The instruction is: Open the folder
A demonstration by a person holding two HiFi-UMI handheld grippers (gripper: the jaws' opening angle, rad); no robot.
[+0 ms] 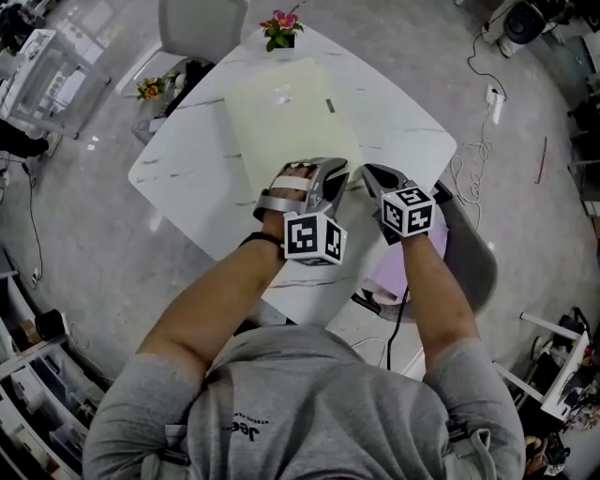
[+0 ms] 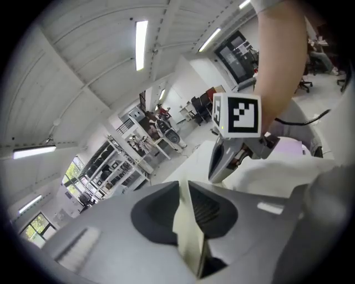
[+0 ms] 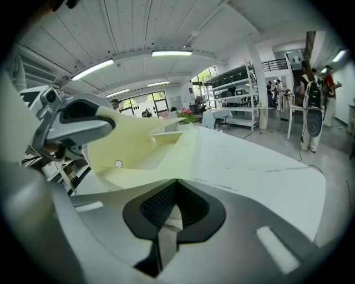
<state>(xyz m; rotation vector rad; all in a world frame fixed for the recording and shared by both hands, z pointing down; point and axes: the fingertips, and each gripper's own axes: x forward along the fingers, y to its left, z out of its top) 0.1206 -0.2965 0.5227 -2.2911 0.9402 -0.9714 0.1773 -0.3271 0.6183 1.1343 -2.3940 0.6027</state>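
White marbled table (image 1: 394, 122), standing on a grey floor in a wide workshop; we are leaning over it from the near side.

Item 1: pale yellow folder (image 1: 281, 112), lying near the table's middle with its near edge toward us.

Item 2: left gripper (image 1: 330, 173). We are clamping its jaws on the folder's cover at the near edge; a pale yellow sheet is sitting pinched between the pads, and that cover is curving up off the rest.

Item 3: right gripper (image 1: 380, 178), sitting just beside the left. Its jaws are pressing together on a thin pale sliver of the folder's near edge.

Item 4: potted pink flowers (image 1: 279, 33), standing at the table's far edge, beyond the folder.

Item 5: grey chair (image 1: 202, 23), standing behind the table.
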